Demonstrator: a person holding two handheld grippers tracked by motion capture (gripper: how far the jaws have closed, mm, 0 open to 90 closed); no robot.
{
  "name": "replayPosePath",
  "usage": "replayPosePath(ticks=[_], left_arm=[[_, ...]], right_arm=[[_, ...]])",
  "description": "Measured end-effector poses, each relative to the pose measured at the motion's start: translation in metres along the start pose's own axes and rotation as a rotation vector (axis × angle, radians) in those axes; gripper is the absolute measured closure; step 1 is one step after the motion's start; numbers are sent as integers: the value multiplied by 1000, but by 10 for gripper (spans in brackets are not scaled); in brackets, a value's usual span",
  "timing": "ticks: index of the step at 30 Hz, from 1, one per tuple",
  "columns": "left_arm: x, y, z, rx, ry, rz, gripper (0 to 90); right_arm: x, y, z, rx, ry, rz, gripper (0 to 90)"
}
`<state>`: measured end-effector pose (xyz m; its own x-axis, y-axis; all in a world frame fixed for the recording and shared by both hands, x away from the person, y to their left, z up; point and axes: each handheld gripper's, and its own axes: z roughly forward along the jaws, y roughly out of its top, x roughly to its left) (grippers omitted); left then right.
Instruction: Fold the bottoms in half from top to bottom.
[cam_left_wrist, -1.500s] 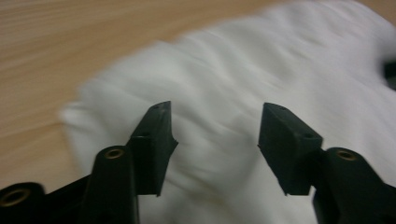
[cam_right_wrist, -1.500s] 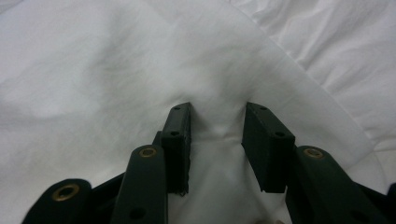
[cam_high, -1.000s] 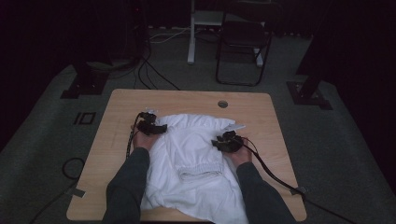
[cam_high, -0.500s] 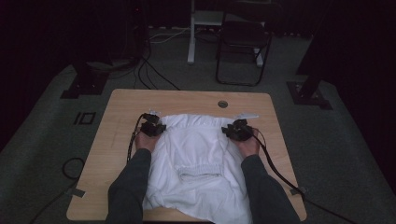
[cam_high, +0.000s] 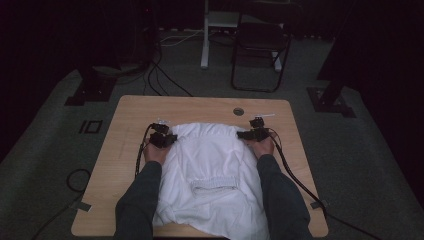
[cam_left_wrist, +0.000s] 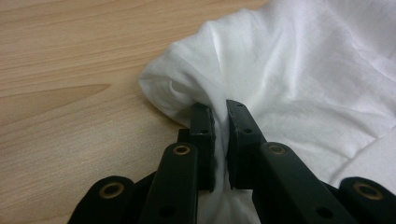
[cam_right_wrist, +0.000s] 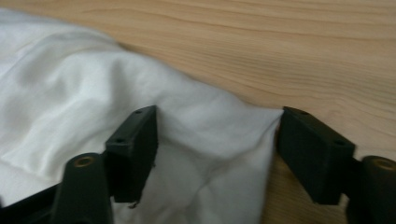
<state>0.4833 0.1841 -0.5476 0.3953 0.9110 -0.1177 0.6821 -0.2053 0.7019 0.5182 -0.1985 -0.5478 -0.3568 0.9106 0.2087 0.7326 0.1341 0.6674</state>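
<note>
table (cam_high: 125, 150): bare wood, my work surface | white garment (cam_high: 210, 170): spread flat mid-table, far edge toward 12 o'clock | my left gripper (cam_left_wrist: 219, 121): at 10 o'clock corner, jaws pinched tight on a fold, anchoring it | my right gripper (cam_right_wrist: 217, 135): at 2 o'clock corner, jaws just been opening, wide, cloth lying loose between them, ungripped.

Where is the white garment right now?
In the high view the white garment lies spread mid-table, between both forearms; the left tool pinches its far-left corner.
</note>
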Motion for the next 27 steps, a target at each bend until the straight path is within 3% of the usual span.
replayPosePath(ticks=[2,4,5,6,10,14,17,21,22,23,25,27], left_arm=[[1,1,0,3,-6,-4,828],[3,0,0,1,-19,-20,829],[4,0,0,1,-27,-30,831],[5,0,0,1,-38,-46,840],[11,1,-1,0,-74,-103,854],[17,9,-16,-68,-118,-134,859],[14,26,-36,-143,-136,-111,860],[10,45,-63,-234,-148,-87,859],[9,47,-68,-250,-149,-79,859],[8,47,-73,-260,-150,-70,859],[4,45,-82,-271,-156,-49,858],[2,39,-91,-283,-165,-30,858]], right_arm=[[3,-1,0,1,9,-21,411],[5,-1,0,5,51,-21,566],[5,-1,0,10,62,-19,658],[5,-2,1,24,72,-5,826],[2,-2,-1,12,72,28,864],[-3,10,-21,-60,68,15,868],[-2,18,-33,-98,59,-15,868],[2,34,-63,-218,62,-59,867],[6,38,-75,-250,71,-91,867],[6,38,-75,-250,71,-91,867],[11,38,-86,-267,75,-138,867],[16,28,-103,-301,104,-183,867]])
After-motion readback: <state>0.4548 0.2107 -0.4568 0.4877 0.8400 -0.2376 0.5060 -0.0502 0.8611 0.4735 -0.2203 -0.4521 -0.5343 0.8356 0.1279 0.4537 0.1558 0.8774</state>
